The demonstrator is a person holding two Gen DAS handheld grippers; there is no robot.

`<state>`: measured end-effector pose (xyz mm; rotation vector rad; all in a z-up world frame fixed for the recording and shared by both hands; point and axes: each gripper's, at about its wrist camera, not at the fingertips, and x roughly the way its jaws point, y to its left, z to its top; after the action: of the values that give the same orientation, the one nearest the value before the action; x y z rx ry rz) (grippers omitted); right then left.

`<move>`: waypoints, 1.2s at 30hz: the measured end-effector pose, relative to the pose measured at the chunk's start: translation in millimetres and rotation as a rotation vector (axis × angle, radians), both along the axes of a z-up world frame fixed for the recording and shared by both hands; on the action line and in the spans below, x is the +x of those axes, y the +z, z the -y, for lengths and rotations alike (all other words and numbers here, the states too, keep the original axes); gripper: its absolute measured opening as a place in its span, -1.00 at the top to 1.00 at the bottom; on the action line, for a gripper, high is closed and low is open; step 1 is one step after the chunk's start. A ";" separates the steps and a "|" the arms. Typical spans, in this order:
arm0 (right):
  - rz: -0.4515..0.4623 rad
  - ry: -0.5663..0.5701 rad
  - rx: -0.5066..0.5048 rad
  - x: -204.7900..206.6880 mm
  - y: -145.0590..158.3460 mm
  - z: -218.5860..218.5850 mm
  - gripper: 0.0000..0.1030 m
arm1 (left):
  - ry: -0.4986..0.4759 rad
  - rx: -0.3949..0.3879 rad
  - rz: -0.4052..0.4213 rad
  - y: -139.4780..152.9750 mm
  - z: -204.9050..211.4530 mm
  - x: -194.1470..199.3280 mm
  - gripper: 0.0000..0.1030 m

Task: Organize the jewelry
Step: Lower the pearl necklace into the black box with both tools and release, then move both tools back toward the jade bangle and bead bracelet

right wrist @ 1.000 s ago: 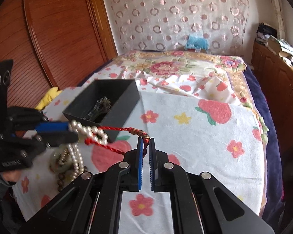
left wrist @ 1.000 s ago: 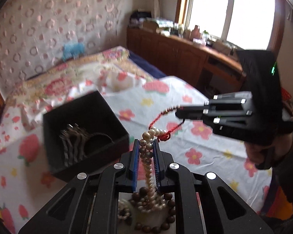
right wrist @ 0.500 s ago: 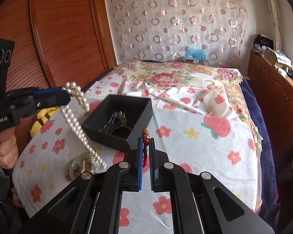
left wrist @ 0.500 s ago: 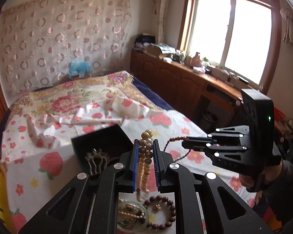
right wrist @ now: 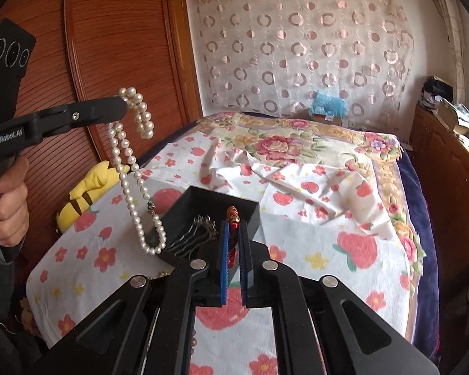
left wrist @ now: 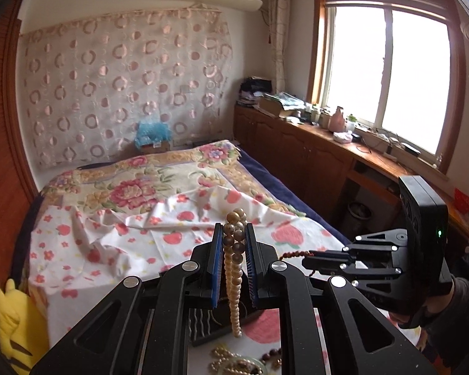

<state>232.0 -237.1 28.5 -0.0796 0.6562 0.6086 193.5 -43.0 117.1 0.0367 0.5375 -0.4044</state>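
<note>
My left gripper is shut on a pearl necklace, which hangs in a long double strand. In the right wrist view that left gripper is high at the left, and the pearl necklace dangles beside the black box. My right gripper is shut on a red cord bracelet, above the box's near side. In the left wrist view the right gripper is at the right with the red cord bracelet sticking out of it. The two pieces hang apart.
Metal hair combs lie in the black box on the flowered bed sheet. Loose bead bracelets and a pale bangle lie on the sheet below my left gripper. A yellow plush toy is at the bed's left edge, a wooden cabinet at the right.
Both grippers have risen. The red cord, tangled with the pearls a second ago, has come free. The pearl strand has lifted off the pile and now hangs clear.
</note>
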 end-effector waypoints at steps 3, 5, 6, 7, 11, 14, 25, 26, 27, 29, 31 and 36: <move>0.011 0.011 0.000 5.9 6.1 -1.8 0.87 | 0.011 -0.002 0.007 4.6 -4.1 6.3 0.76; 0.020 0.019 0.000 8.9 8.4 -3.5 0.87 | 0.015 -0.001 0.004 4.2 -5.9 10.8 0.76; 0.022 0.020 -0.001 10.1 9.2 -5.1 0.87 | 0.018 -0.002 0.002 1.9 -6.7 11.7 0.76; 0.023 0.022 -0.001 12.0 9.2 -6.5 0.87 | 0.022 -0.003 -0.008 -1.5 -8.1 15.3 0.76; 0.020 0.024 -0.006 20.7 4.3 -14.0 0.87 | 0.028 0.001 -0.055 -21.5 -9.5 26.6 0.76; 0.010 0.032 -0.010 31.1 -2.2 -21.9 0.87 | 0.042 0.006 -0.091 -40.8 -12.9 34.1 0.76; -0.052 0.054 -0.029 72.2 -40.3 -54.1 0.87 | 0.090 0.008 -0.206 -98.1 -29.8 52.0 0.73; -0.054 0.055 -0.038 75.1 -45.4 -57.9 0.87 | 0.090 0.006 -0.212 -99.5 -31.1 51.8 0.71; -0.057 0.055 -0.043 76.7 -48.5 -60.4 0.86 | 0.090 0.003 -0.212 -99.9 -31.6 51.1 0.64; -0.064 0.053 -0.046 80.5 -54.5 -64.7 0.84 | 0.091 0.006 -0.206 -100.0 -33.4 46.5 0.51; -0.069 0.055 -0.038 82.1 -57.6 -66.7 0.84 | 0.091 0.012 -0.200 -100.7 -33.8 41.7 0.47; -0.070 0.065 -0.045 81.8 -62.0 -70.4 0.73 | 0.094 0.020 -0.209 -107.5 -40.3 24.5 0.40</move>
<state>313.8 -166.7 -33.5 -0.1224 0.7374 0.6620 218.0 -2.7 9.6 -0.0120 0.7470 -0.3125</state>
